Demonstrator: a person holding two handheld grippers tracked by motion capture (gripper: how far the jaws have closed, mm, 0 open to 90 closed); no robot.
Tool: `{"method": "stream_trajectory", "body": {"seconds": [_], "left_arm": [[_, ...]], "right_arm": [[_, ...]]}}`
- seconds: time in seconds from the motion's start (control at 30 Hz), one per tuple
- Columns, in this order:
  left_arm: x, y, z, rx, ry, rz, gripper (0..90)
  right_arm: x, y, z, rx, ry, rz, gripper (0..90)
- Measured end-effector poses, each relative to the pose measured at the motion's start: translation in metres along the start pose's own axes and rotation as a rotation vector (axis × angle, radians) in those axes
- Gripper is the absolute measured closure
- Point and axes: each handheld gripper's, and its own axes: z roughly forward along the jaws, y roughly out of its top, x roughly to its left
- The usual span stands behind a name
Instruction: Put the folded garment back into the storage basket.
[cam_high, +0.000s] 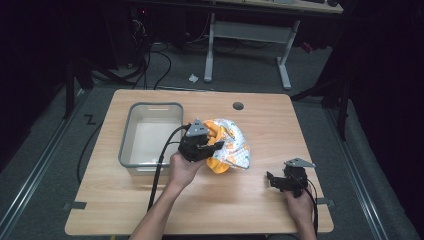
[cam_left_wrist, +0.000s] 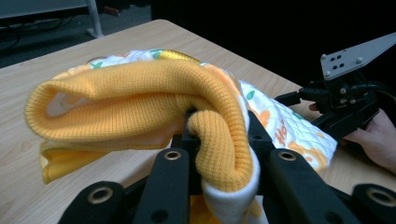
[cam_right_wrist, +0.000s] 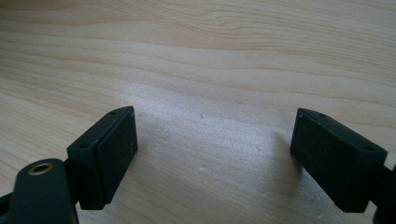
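A small garment (cam_high: 229, 144), white with orange and green prints and orange knit cuffs, lies bunched at the table's middle. My left gripper (cam_high: 202, 146) is shut on its orange ribbed edge (cam_left_wrist: 219, 140), which folds over between the jaws in the left gripper view. My right gripper (cam_high: 275, 181) rests low near the table's front right, apart from the garment, also seen as the far gripper (cam_left_wrist: 343, 100) in the left gripper view. In the right gripper view its gripper (cam_right_wrist: 212, 151) stands open with bare wood between the jaws.
A clear plastic bin (cam_high: 131, 141) stands left of the garment, close to my left hand. A round cable hole (cam_high: 238, 106) sits near the table's far edge. Beyond the table are desk legs (cam_high: 285, 67) and floor cables (cam_high: 150, 65).
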Motion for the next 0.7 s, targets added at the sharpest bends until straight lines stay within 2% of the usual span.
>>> {"method": "stream_trajectory", "body": {"seconds": [0.17, 0.3, 0.43, 0.7], "left_arm": [[0.005, 0.003, -0.006, -0.010, 0.000, -0.003, 76.1], [0.006, 0.005, -0.012, -0.012, 0.002, 0.014, 76.1], [0.008, 0.006, -0.016, -0.025, -0.002, 0.007, 76.1], [0.015, 0.006, -0.028, -0.044, 0.017, 0.001, 76.1]], "right_arm": [[0.000, 0.000, 0.000, 0.000, 0.000, 0.000, 14.7], [0.000, 0.000, 0.000, 0.000, 0.001, -0.001, 14.7], [0.000, 0.000, 0.000, 0.000, 0.001, -0.001, 14.7], [0.000, 0.000, 0.000, 0.000, 0.001, -0.002, 14.7]]}}
